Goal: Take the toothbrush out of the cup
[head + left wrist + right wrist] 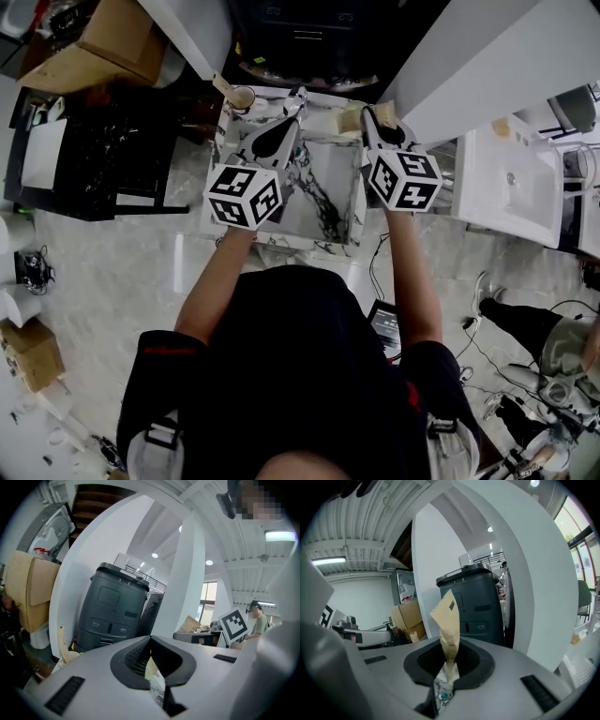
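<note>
A cup stands at the far left corner of the marble-patterned table, with a tan paper-wrapped toothbrush leaning out of it. That toothbrush also shows low at the left of the left gripper view. My left gripper is to the right of the cup, apart from it, with its jaws shut and nothing seen held. My right gripper is near the table's far right corner, shut on another tan paper-wrapped toothbrush, which sticks up from between the jaws.
A dark grey machine stands just behind the table, between white curved walls. Cardboard boxes and a black rack are on the left. A white basin is on the right.
</note>
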`<state>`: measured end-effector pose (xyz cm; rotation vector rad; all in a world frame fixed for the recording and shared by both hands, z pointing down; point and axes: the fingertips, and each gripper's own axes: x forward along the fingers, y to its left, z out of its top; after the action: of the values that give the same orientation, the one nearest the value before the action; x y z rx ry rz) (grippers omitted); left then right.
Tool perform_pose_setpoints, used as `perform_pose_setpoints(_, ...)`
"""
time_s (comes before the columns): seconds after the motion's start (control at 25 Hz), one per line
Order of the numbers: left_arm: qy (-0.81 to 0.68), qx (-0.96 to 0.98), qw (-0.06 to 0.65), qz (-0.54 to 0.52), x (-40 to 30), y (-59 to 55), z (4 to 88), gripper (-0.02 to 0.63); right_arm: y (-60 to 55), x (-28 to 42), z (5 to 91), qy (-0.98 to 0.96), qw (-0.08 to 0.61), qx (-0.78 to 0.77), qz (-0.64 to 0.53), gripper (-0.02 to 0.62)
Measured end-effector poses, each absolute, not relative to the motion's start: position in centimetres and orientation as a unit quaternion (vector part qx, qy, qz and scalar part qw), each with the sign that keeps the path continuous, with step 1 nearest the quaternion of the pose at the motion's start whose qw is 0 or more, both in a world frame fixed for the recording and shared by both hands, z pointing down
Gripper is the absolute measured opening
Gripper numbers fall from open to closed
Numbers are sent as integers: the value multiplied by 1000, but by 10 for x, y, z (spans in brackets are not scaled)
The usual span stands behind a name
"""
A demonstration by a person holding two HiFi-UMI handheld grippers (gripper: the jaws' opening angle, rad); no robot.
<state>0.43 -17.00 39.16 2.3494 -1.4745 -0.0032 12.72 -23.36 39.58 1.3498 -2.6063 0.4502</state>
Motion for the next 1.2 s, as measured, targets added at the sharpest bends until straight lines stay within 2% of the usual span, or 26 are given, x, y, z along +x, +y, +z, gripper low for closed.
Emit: perform_pose_setpoints(1.2, -504, 840, 200, 5, -116, -167, 393, 11, -210, 11, 392, -868, 98, 455, 173, 57)
